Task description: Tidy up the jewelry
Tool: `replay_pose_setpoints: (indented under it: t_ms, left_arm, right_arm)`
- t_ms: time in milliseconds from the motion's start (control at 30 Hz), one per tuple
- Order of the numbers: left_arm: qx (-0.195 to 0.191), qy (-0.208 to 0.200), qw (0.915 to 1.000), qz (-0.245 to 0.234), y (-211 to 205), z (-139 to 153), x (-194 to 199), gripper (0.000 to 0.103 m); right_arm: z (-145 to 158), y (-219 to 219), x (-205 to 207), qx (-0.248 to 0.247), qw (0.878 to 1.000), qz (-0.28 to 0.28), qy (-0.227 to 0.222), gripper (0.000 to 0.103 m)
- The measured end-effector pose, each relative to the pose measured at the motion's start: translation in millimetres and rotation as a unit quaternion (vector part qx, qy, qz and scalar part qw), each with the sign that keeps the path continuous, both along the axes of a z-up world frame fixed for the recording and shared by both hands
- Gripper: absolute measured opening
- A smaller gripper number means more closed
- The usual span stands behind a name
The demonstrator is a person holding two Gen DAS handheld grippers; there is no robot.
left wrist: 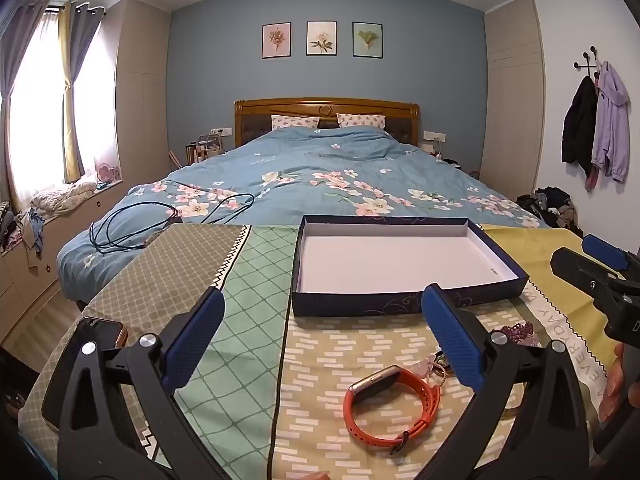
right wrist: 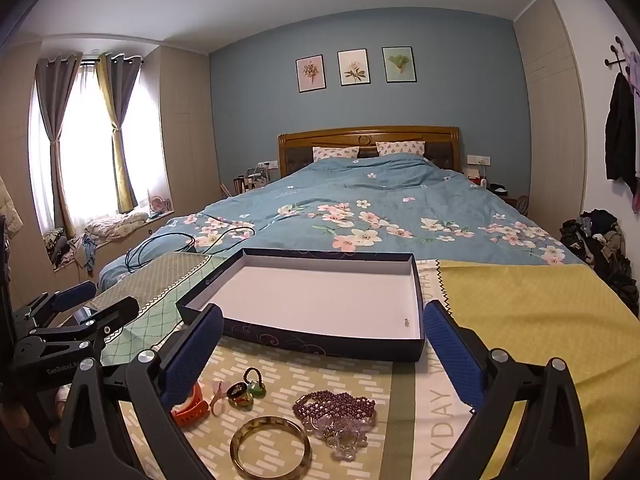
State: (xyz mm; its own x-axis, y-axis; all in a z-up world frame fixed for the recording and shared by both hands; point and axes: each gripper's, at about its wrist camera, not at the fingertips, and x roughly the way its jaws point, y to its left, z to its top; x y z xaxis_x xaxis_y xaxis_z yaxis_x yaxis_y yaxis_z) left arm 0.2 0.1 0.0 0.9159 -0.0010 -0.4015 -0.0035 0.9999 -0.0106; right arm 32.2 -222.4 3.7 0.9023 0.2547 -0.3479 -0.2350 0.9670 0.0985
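An empty dark blue box [left wrist: 404, 304] [right wrist: 320, 340] with a white inside lies on the patterned cloth. In front of it lie an orange watch [left wrist: 390, 408] [right wrist: 192, 408], a gold bangle [right wrist: 271, 446], a purple bead bracelet [right wrist: 336, 406], clear crystal pieces [right wrist: 344, 438] and small rings [right wrist: 244, 392]. My left gripper [left wrist: 322, 340] is open and empty above the cloth, with the watch just inside its right finger. My right gripper [right wrist: 322, 352] is open and empty above the jewelry.
A phone [left wrist: 92, 360] lies at the cloth's left edge. A bed [left wrist: 320, 172] with a blue floral quilt and a dark cable [left wrist: 160, 220] lies behind the box. The right gripper [left wrist: 600, 280] shows in the left wrist view, the left gripper [right wrist: 72, 320] in the right.
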Motion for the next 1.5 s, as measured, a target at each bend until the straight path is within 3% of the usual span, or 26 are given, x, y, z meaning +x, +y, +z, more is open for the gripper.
replay_pose_setpoints:
  t_ms: [1500]
  left_arm:
    - [-0.002, -0.003, 0.9999, -0.010, -2.5, -1.2, -3.9, 0.097]
  right_arm:
    - [2.7, 2.4, -2.4, -0.012, 1.000, 0.000, 0.008, 0.097]
